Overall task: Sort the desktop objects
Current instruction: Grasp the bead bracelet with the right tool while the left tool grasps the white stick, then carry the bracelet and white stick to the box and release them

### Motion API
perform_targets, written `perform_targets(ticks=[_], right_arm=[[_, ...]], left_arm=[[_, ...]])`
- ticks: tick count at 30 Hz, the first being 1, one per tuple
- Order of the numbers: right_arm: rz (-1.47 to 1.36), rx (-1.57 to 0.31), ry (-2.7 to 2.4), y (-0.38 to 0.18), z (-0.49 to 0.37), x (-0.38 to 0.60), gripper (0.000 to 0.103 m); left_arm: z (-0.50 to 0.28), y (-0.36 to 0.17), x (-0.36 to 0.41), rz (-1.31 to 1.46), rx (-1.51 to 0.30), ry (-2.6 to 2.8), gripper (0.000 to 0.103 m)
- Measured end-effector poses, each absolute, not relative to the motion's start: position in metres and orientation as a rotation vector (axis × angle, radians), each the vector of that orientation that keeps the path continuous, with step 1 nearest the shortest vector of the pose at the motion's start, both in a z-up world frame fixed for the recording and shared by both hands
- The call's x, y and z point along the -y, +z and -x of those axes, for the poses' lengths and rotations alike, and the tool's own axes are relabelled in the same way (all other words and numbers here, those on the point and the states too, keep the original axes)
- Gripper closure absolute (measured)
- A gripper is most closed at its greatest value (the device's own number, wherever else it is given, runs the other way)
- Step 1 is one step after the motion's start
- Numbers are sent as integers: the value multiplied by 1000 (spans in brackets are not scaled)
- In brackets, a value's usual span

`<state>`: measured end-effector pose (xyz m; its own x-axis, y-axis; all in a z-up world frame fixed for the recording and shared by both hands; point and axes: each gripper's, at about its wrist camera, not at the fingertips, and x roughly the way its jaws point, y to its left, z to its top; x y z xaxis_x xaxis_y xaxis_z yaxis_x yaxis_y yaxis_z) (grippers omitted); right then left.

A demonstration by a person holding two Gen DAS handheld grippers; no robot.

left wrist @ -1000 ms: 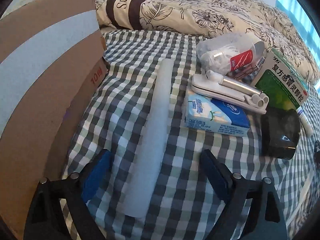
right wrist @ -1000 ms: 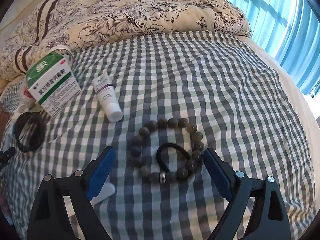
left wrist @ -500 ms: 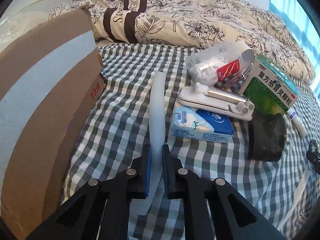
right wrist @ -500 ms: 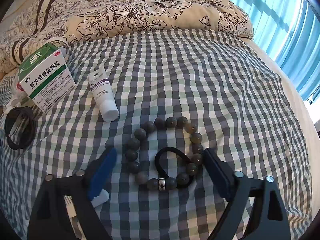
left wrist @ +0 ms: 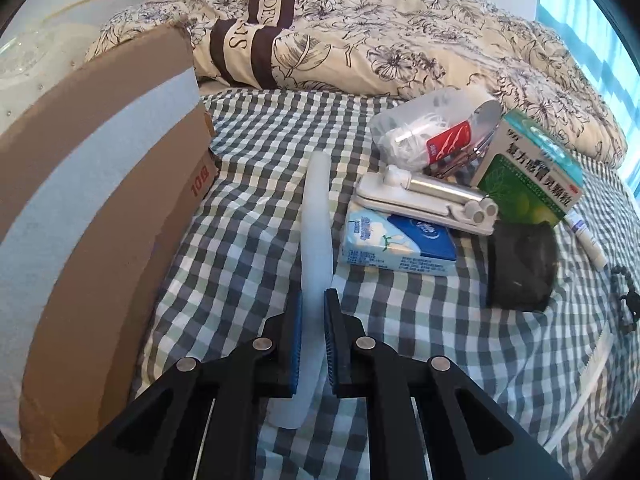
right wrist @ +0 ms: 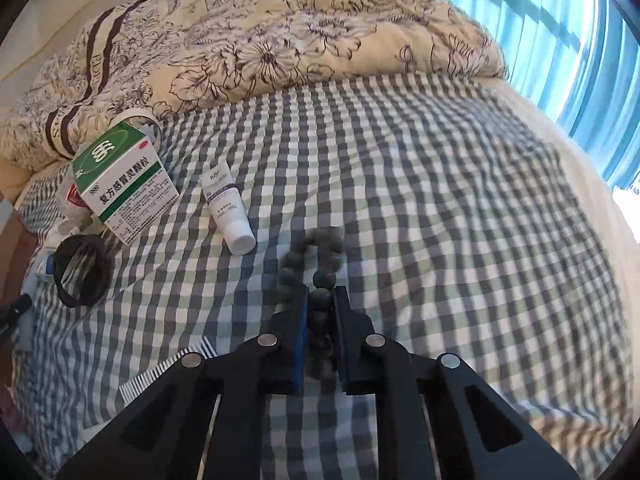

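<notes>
My left gripper (left wrist: 313, 300) pinches a long translucent tube (left wrist: 316, 216) lying on the checked sheet (left wrist: 248, 208) beside the cardboard box (left wrist: 100, 184), its near end hidden under the fingers. My right gripper (right wrist: 321, 298) is clamped on the bead bracelet (right wrist: 316, 256); the beads between the pads blur together, and a comb (right wrist: 160, 376) is half covered.

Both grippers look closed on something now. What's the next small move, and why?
Probably lift both straight up a little. The left gripper is shut on the white tube and the right gripper on the bead bracelet, both low over the checked cloth; the cardboard box stands left.
</notes>
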<state>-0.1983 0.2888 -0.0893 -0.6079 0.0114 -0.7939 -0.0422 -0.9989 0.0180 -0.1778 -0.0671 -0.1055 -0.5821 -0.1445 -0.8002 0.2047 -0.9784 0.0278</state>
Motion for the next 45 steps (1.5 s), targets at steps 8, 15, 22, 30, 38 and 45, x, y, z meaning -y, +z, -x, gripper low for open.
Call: perform_targets(ticks=[8,15,22,30,38,45], right_arm=[[1376,-88,2847,-71,179,-286,92],[1328,-76,2916,-40,155,-271,92],[1292,-35,2996,-7,129,-245,92],[1237,10,3116,39,94,-199,92],[1195,70,3248,79,73,-132,92],[1208,151,3385,112,68,-48,92]], left_arm=[[164,-86,65,-1289,-121,-2661,93],[147,-59,62,-1242,-139,-2709,93],[129,-18,50,-1162,-120,-2772,93],[98,35,50,-1075,-117,-2843,93],[73,84,74,-985,-105,-2893,93],[61,122,129,-924,-127,-2867,93]])
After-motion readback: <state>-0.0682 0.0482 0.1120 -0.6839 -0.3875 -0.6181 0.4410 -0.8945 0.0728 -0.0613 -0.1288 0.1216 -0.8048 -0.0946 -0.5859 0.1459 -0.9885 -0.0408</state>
